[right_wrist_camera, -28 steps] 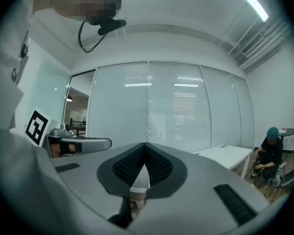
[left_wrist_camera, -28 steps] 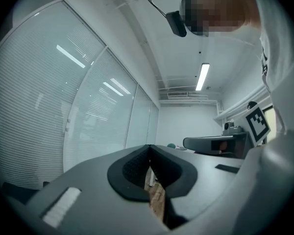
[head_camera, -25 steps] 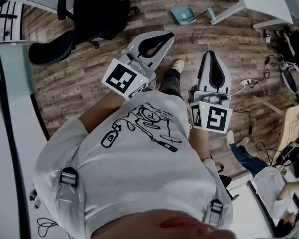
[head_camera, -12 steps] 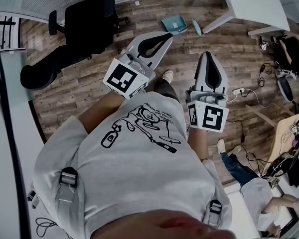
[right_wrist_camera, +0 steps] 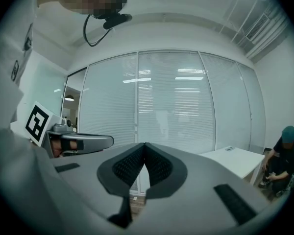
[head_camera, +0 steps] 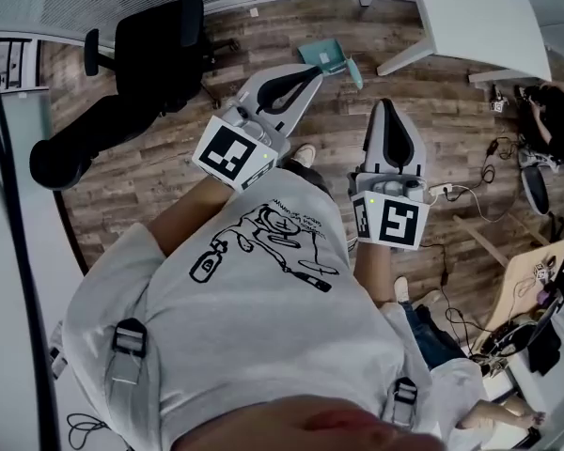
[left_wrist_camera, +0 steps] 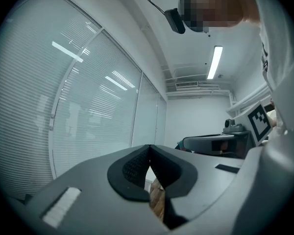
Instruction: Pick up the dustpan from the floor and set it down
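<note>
On the floor [head_camera: 141,172], the dustpan [head_camera: 325,56] lies nearer than before (left tool [head_camera: 312,69], right tool [head_camera: 387,104] both closed).

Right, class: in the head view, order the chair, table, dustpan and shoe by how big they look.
1. chair
2. table, near the chair's size and cut off by the frame, so these two are unsure
3. dustpan
4. shoe, partly hidden

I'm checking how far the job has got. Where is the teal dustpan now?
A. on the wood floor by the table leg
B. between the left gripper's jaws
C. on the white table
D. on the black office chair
A: the dustpan lies on the wood floor beside the table leg, ahead of the left gripper and right gripper, both shut and empty.
</note>
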